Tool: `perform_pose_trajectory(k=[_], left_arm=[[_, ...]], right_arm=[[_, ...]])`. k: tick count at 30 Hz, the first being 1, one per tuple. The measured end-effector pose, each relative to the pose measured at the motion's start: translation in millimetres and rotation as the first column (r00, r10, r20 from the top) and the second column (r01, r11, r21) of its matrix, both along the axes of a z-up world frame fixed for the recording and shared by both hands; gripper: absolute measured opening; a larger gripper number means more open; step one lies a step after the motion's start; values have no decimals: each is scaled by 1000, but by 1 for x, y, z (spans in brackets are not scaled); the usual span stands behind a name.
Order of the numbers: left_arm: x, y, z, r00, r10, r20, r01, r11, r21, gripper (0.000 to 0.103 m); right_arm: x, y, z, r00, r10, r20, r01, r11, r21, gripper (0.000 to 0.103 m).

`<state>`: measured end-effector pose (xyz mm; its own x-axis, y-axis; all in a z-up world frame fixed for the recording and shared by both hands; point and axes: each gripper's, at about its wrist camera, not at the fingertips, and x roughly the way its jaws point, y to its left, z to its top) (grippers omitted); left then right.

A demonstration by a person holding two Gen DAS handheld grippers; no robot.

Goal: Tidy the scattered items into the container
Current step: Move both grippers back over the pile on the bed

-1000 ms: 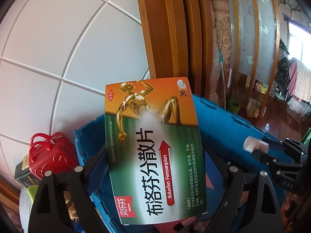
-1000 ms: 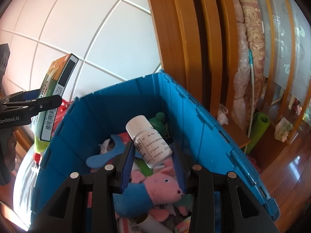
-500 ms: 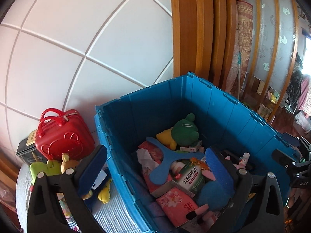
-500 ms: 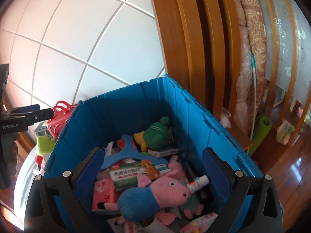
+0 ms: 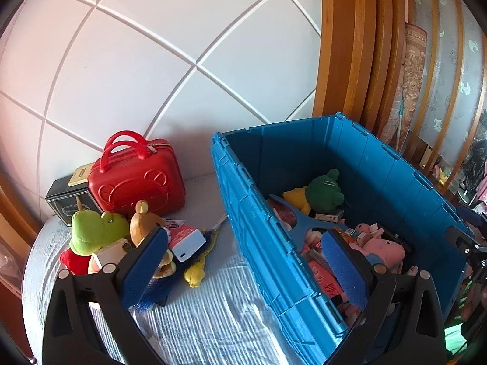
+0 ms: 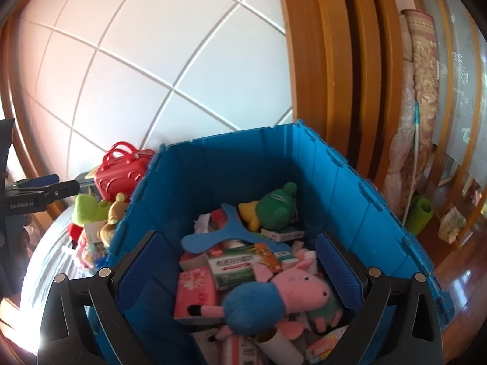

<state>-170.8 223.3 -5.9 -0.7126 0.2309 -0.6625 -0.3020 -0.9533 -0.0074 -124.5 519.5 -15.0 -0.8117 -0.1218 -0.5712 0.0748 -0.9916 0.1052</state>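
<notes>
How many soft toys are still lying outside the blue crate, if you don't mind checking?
3 visible: a green frog plush, a brown bear plush beside it, and a yellow plush nearer the blue crate. Others may be hidden.

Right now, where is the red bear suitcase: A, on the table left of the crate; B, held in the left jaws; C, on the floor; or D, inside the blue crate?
A: the red bear suitcase stands on the table outside the blue crate, to its left, by the wall.

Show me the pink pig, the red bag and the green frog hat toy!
pink pig (image 6: 307,286), right wrist view, on its face.
red bag (image 5: 137,187), left wrist view, on its front.
green frog hat toy (image 5: 96,228), left wrist view, on the hat.
</notes>
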Motion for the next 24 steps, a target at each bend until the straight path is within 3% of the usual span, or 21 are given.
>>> perform_pose_trajectory(k=[14,24], left_arm=[[24,-146,-42,983,167,73,-169,985,21,103],[39,-259,-102,952,273,136,-265,961,-80,103]], right_arm=[[11,-128,3,992,123,23,-124,991,51,102],[6,-243,-19,964,258,61,-262,963,68,102]])
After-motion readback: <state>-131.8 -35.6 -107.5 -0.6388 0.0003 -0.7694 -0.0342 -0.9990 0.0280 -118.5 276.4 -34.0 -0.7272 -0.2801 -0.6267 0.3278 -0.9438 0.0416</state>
